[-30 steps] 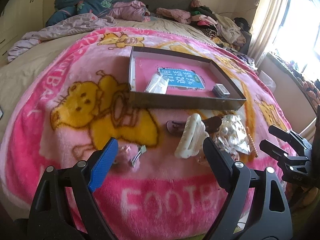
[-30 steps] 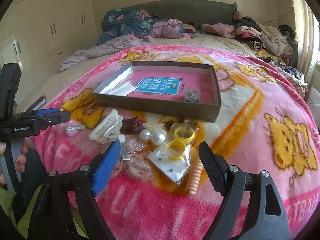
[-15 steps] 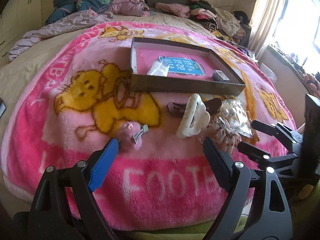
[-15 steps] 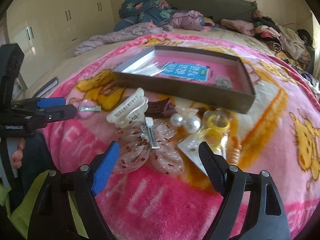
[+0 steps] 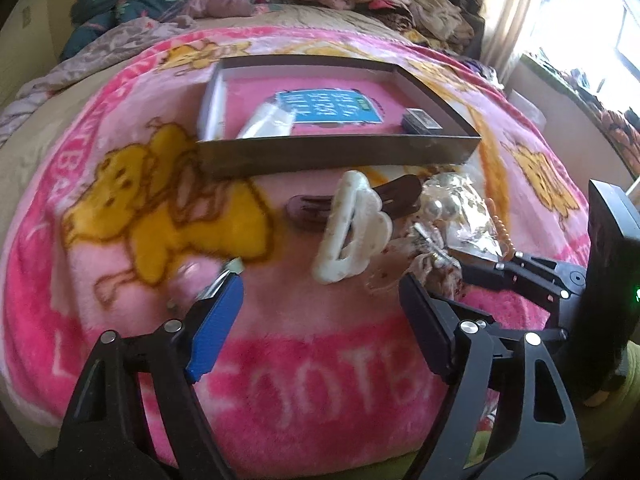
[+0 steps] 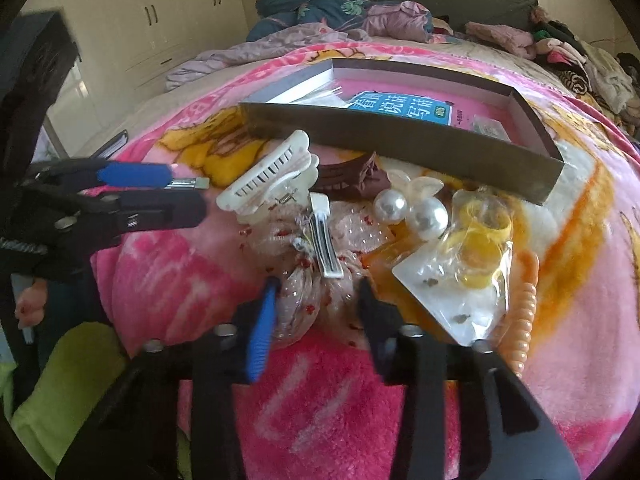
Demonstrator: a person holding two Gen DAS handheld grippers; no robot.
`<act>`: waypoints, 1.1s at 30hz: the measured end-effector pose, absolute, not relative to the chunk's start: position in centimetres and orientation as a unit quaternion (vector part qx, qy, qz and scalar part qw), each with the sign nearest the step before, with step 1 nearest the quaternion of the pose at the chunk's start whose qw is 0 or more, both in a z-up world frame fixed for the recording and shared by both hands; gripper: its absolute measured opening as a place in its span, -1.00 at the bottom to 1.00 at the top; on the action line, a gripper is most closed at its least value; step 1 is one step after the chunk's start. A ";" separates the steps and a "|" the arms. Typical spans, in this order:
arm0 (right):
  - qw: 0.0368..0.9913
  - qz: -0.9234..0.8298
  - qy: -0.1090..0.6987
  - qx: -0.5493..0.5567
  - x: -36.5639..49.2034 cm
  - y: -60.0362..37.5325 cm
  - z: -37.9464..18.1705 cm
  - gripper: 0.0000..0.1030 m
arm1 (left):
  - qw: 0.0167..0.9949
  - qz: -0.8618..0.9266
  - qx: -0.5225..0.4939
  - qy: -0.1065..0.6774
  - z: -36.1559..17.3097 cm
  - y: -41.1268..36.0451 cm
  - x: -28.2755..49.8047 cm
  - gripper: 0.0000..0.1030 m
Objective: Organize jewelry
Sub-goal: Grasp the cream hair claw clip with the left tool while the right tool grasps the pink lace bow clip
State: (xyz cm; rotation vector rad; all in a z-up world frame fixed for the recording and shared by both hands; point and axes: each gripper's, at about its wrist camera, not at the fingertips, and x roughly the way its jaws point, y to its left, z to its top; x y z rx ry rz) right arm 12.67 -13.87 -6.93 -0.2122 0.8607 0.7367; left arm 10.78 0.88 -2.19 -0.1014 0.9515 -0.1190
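My right claw [image 6: 316, 300] is closing around the sheer hair bow [image 6: 316, 256] with red dots, its two fingers set either side of the bow's lower lobe; the fabric bunches between them, but I cannot tell whether the pads are pressing it yet. A white metal clip [image 6: 326, 240] lies across the middle of the bow. My left claw [image 5: 320, 312] stands wide, its jaws closing a little with nothing between them, and its blue finger [image 5: 216, 328] is just beside a small silver hair clip [image 5: 224, 276] with a pink tuft, blurred in that view. Everything lies on the pink cartoon blanket [image 6: 340, 400] spread over the bed. Just beyond the bow sit the white claw clip [image 6: 272, 176] and, against it, the brown claw clip [image 6: 348, 178]. To the right of those are two pearl beads [image 6: 412, 212], a clear bag [image 6: 464, 264] with yellow rings in it, and a string of orange beads [image 6: 524, 320] along the bag's right edge. Behind the pile stands the shallow brown box [image 6: 400, 140], which holds a blue card [image 6: 404, 106], a small clear packet and a little dark case [image 5: 420, 122].
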 end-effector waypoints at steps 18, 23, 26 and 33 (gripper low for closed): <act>0.837 0.361 0.402 -0.086 10.7 -18.1 -5.8 -0.72 | 0.867 -0.070 -0.039 0.492 -4.6 -1.3 15.6 -0.32; 0.842 0.358 0.395 -0.081 10.9 -18.7 -4.8 -0.72 | 0.871 -0.077 -0.050 0.483 -3.9 -0.9 15.2 -0.40; 0.846 0.358 0.388 -0.080 11.0 -18.7 -4.2 -0.72 | 0.875 -0.077 -0.054 0.474 -3.1 -0.6 14.9 -0.44; 0.852 0.359 0.374 -0.079 11.8 -18.2 -2.9 -0.72 | 0.885 -0.073 -0.057 0.457 -1.3 0.4 14.2 -0.44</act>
